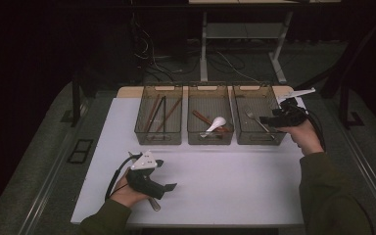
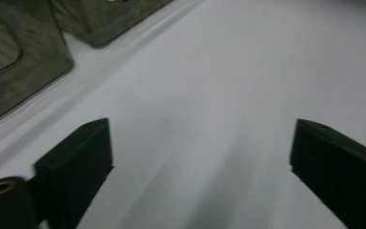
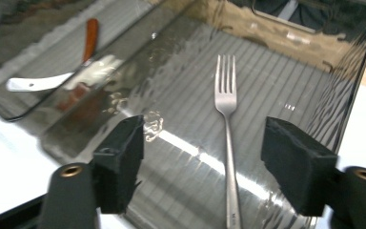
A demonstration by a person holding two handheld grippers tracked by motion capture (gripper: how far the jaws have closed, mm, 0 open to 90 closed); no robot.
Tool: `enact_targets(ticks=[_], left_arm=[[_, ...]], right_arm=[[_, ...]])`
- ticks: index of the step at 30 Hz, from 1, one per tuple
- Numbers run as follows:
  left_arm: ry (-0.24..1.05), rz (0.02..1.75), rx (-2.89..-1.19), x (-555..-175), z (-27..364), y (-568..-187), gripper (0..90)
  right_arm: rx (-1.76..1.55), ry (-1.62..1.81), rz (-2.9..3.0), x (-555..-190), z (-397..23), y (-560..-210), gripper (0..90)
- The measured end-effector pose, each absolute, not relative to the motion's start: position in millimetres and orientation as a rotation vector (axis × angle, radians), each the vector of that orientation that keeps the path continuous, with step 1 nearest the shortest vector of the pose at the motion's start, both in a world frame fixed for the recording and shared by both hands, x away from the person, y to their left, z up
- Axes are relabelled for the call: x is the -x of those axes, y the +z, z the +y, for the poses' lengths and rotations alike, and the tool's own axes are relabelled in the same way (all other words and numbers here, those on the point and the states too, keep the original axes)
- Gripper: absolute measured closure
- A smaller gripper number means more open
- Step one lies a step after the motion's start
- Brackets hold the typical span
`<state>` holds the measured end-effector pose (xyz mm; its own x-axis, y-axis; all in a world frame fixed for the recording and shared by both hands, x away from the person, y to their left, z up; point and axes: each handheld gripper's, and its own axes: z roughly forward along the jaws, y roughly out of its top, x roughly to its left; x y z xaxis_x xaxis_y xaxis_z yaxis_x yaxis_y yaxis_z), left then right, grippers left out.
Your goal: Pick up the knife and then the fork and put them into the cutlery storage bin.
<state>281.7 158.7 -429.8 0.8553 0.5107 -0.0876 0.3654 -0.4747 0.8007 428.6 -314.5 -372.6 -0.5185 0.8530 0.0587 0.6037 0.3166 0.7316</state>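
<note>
A metal fork (image 3: 226, 100) lies flat on the ribbed floor of the right clear bin (image 1: 269, 139), tines pointing away from me. My right gripper (image 3: 205, 138) hangs open over that bin, and the fork's handle runs between the jaws without touching the pads. From above, the right gripper (image 1: 268, 120) reaches in over the bin's right side and the fork (image 1: 255, 121) shows as a thin silver line. My left gripper (image 2: 200, 138) is open above bare white table, nothing between its jaws. In the high view the left gripper (image 1: 169, 186) sits low near the table's front left.
Three clear bins stand in a row at the back of the white table (image 1: 225, 176). The left bin (image 1: 157, 137) holds dark and brown chopsticks. The middle bin (image 1: 209, 138) holds a white spoon (image 1: 216, 123) and a brown utensil. Cables and desk legs lie beyond on the floor.
</note>
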Motion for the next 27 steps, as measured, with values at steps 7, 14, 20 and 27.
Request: enact_targets(ticks=[7,14,20,27], left_arm=[[0.211,0.685,-2.108,-274.0,181.1,-426.1,28.6],[0.209,0.715,-2.150,-266.0,193.7,-427.9,60.1],[0.169,0.737,-2.188,-260.2,200.6,-429.4,81.6],[0.137,0.727,-2.204,-250.4,210.6,-430.5,89.1]], right_arm=[[-1.249,1.142,2.208,-393.7,-307.4,-371.8,18.2],[-1.184,1.225,2.217,-359.4,-295.5,-385.0,13.9],[-1.157,1.266,2.229,-330.8,-287.5,-398.1,13.9],[-1.130,1.313,2.235,-296.6,-286.8,-416.8,13.9]])
